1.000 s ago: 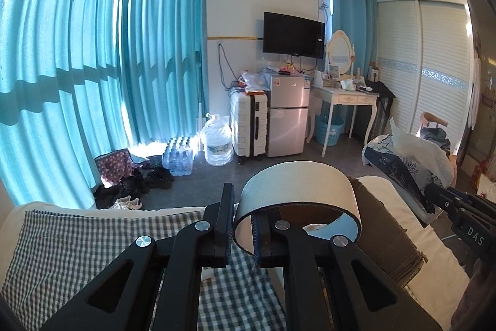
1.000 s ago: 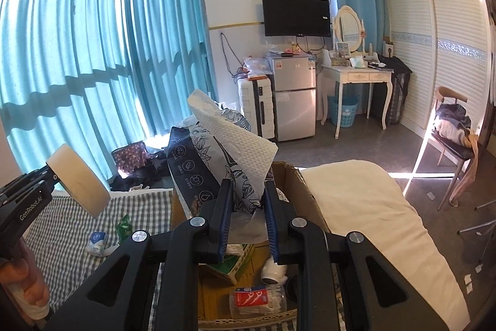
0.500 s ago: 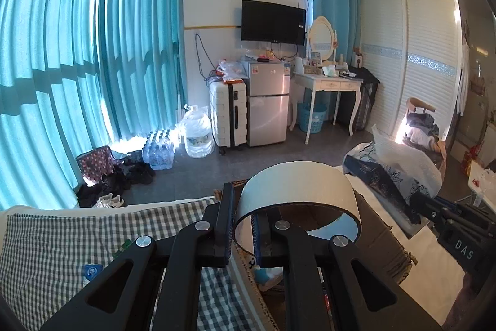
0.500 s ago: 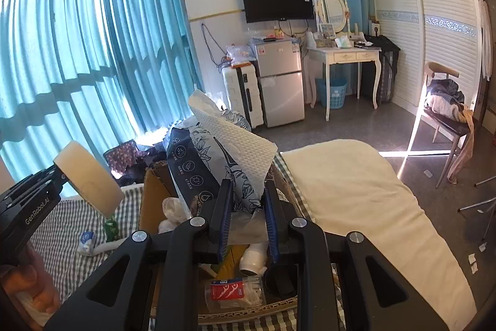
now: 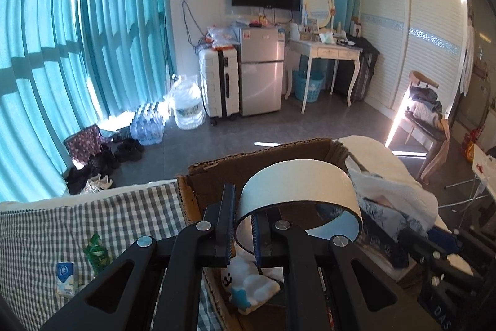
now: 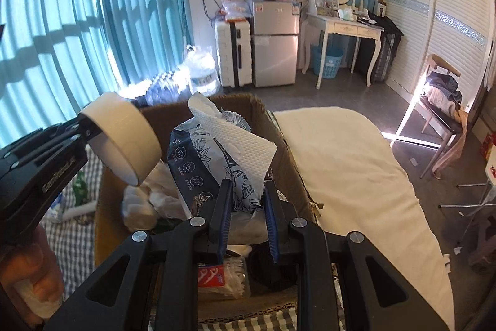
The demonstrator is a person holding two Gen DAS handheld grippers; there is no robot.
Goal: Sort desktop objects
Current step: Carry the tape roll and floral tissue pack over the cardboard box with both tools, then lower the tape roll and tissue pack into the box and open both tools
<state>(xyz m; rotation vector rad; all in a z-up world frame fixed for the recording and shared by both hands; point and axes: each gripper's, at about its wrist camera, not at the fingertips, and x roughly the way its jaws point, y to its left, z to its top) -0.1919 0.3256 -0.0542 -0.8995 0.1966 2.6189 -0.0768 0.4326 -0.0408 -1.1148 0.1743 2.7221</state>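
left gripper [image 5: 243, 225]: jaws pinched on the wall of a roll of tape [image 5: 297, 191], held above the open cardboard box [image 5: 263, 157]. right gripper [image 6: 246, 216]: jaws narrowly apart, clamped on a dark floral tissue pack [image 6: 201, 169], white sheet sticking out on top, over the same box. box sits on a checked cloth [image 5: 77, 225].

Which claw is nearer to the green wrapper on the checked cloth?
Left. The left claw holds the tape roll beside the green wrapper; the right claw is over the box.
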